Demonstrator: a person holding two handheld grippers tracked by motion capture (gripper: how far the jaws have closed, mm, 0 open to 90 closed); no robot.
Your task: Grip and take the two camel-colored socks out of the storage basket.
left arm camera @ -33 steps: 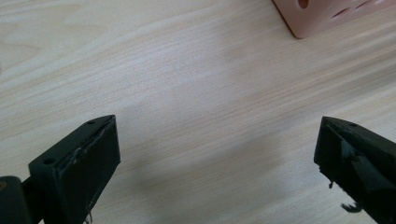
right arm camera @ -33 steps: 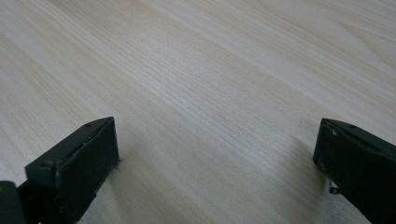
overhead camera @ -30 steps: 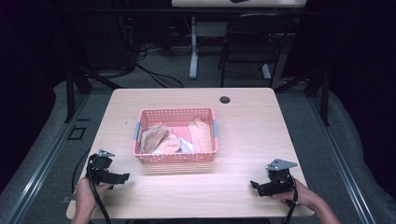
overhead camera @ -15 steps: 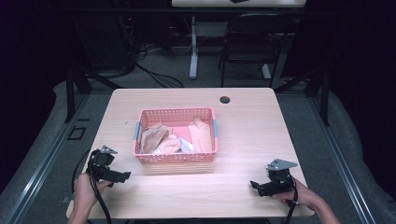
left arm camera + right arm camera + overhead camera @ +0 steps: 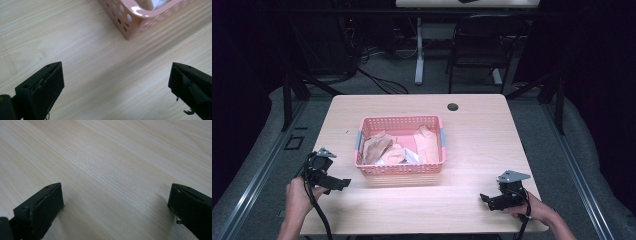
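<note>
A pink plastic basket (image 5: pixel 399 169) stands in the middle of the light wooden table (image 5: pixel 482 145). It holds tan crumpled pieces (image 5: pixel 427 145) and something white (image 5: pixel 409 157). My left gripper (image 5: pixel 343 184) rests low over the table at the front left, to the left of the basket, open and empty. In the left gripper view its jaws stand wide apart (image 5: pixel 116 75), with the basket's corner (image 5: pixel 135 22) ahead of them. My right gripper (image 5: pixel 484 198) hovers at the front right, open over bare wood (image 5: pixel 116 195).
A black round grommet (image 5: pixel 453 106) sits near the table's far edge. Beyond the table are a dark chair (image 5: pixel 477 45), a white table leg (image 5: pixel 418 50) and cables on the floor. Bare wood surrounds the basket on all sides.
The left gripper has crept slightly away from the front edge. The right gripper and the basket have not moved.
</note>
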